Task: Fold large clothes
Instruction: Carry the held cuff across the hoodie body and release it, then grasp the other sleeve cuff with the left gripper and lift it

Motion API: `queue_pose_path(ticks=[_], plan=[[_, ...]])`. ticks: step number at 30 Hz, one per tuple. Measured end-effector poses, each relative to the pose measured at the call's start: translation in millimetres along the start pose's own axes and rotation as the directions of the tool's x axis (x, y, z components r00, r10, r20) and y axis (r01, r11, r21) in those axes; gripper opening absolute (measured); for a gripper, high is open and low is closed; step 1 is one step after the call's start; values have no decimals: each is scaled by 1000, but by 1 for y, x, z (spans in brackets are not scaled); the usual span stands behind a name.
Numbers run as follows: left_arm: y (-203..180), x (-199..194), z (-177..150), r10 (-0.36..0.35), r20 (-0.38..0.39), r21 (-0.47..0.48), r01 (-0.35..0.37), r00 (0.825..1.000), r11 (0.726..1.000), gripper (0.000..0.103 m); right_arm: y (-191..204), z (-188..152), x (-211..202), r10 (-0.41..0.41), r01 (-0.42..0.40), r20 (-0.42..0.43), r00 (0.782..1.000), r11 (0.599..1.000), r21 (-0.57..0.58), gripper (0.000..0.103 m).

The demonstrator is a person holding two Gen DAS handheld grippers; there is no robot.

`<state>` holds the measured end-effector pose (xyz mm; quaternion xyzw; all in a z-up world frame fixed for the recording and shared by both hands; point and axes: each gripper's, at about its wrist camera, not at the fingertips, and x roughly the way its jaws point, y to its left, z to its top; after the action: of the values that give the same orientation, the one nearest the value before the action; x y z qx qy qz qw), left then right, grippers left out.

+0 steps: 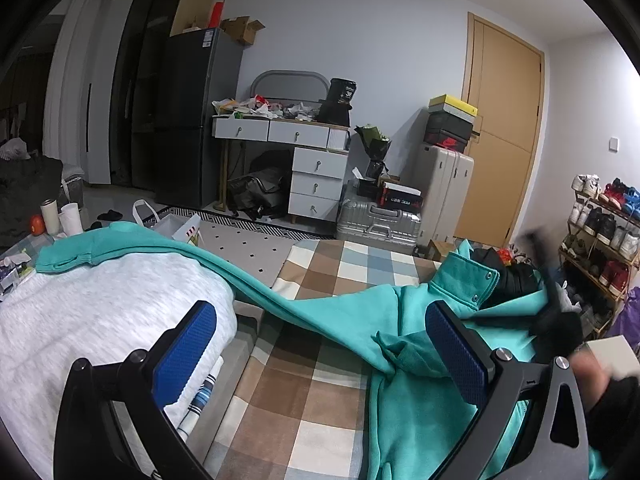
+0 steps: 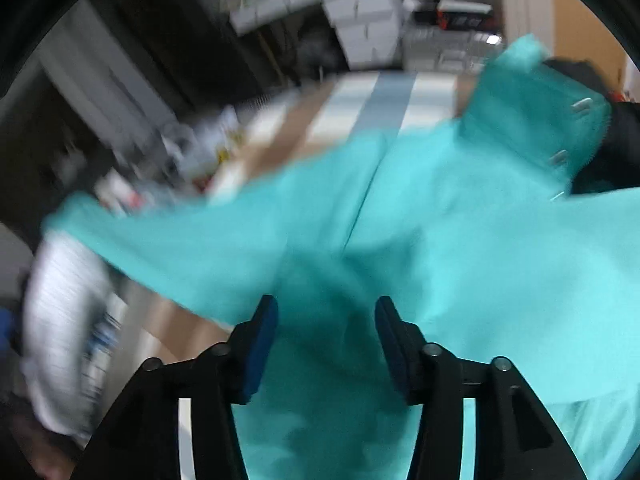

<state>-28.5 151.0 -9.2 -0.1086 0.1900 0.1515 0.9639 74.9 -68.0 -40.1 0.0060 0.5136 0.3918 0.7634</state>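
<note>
Two grippers, left gripper [image 1: 320, 344] and right gripper [image 2: 326, 340], stand spread, pinching nothing, over a teal garment [image 1: 416, 360] on the checked bedcover [image 1: 320, 360]; drawers [image 1: 316, 168] and door [image 1: 504, 132] behind.

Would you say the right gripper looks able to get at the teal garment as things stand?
Probably yes: the right gripper is open, pointing down at the teal garment spread on the checked bedcover, with nothing between them, though the view is blurred.

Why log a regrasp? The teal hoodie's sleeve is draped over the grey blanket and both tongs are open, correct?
One thing is off: the sleeve of the teal hoodie lies over a white blanket, not grey, as the left wrist view shows. Left tongs and right tongs are both open.
</note>
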Motion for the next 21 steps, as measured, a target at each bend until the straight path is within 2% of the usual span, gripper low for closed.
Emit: queue_pose_path(ticks=[1, 2, 3, 4, 5, 7, 10, 12, 15, 16, 18, 19, 21], plan=[[-2, 2, 0, -1, -8, 7, 1, 1000, 1000, 102, -20, 10, -29, -16, 14, 76, 997, 1000, 17, 65], [-4, 5, 1, -5, -12, 14, 5, 1000, 1000, 102, -33, 16, -48, -45, 42, 131, 990, 999, 28, 78], [-7, 7, 1, -4, -13, 23, 5, 1000, 1000, 102, -57, 23, -73, -112, 100, 213, 971, 993, 65, 86], [-10, 10, 1, 0, -18, 35, 1, 1000, 999, 102, -79, 28, -89, -169, 145, 259, 951, 983, 110, 88], [-13, 11, 0, 1, -21, 43, 0, 1000, 999, 102, -97, 31, -99, -204, 171, 269, 941, 975, 142, 88], [-19, 15, 0, -1, -30, 59, 2, 1000, 998, 102, -131, 31, -113, -249, 199, 244, 937, 956, 214, 88], [-28, 22, -3, -6, -58, 82, 11, 998, 997, 102, -155, 3, -136, -246, 165, 265, 932, 941, 295, 88], [-32, 24, -5, -6, -74, 91, 13, 997, 996, 102, -147, -17, -144, -217, 135, 277, 936, 949, 286, 88], [-36, 25, -9, -8, -102, 108, 19, 995, 994, 102, -111, -49, -161, -172, 108, 305, 937, 971, 215, 88], [-37, 25, -10, -17, -111, 109, 29, 994, 994, 102, -87, -66, -171, -137, 84, 342, 929, 983, 165, 88], [-36, 23, -13, -49, -137, 102, 63, 989, 993, 102, -54, -83, -183, -117, 85, 375, 919, 991, 101, 89], [-34, 21, -14, -50, -143, 96, 64, 988, 993, 102, -33, -94, -192, -107, 84, 411, 906, 994, 73, 90], [-32, 16, -13, -27, -133, 92, 39, 991, 995, 102, 12, -115, -213, -99, 108, 500, 860, 994, 12, 102]])
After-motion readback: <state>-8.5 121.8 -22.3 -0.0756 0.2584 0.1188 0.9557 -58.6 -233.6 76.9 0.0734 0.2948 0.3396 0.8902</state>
